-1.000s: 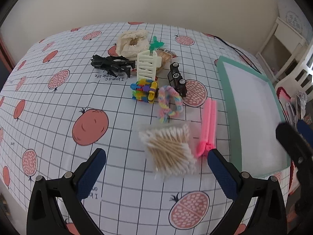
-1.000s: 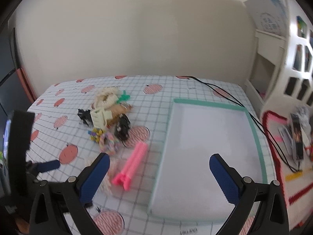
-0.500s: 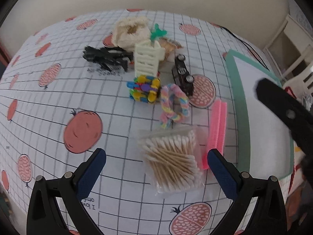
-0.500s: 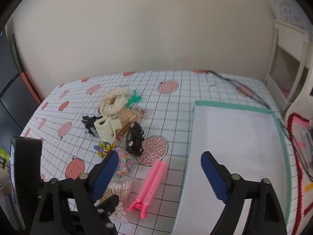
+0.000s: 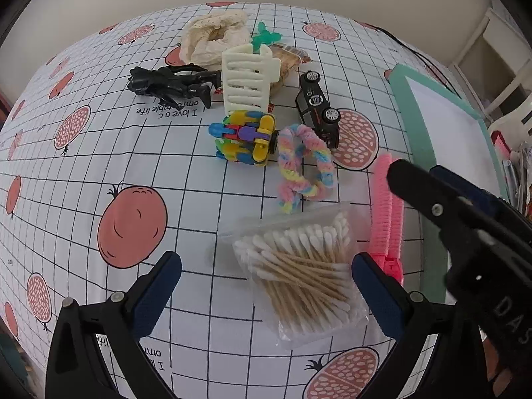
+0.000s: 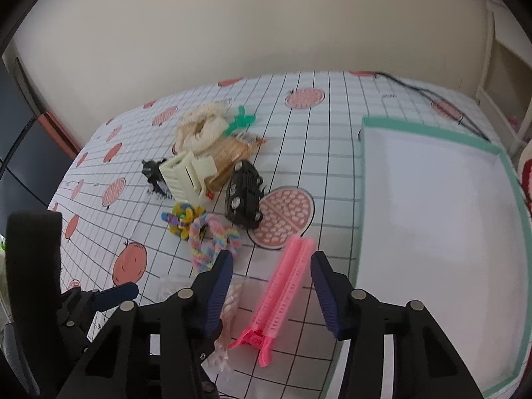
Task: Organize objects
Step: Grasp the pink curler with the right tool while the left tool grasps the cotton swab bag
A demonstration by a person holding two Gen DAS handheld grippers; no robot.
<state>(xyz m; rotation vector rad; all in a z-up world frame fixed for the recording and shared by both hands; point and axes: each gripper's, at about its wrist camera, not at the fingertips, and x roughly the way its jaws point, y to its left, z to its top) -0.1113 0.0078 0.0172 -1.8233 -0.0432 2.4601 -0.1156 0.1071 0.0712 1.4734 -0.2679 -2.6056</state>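
The right gripper [image 6: 271,286] has its jaws wide apart around the pink hair clip [image 6: 282,294] on the table [image 6: 332,133]. The left gripper [image 5: 266,296] gapes above the cotton swab bag [image 5: 299,269].

a black cable [image 6: 429,94] trails across the pomegranate-print tablecloth [image 5: 139,173] near a cream wall [image 6: 232,26].

Tablecloth [image 5: 83,166]: toys, swab bag [image 5: 299,272], tray [image 6: 432,216].
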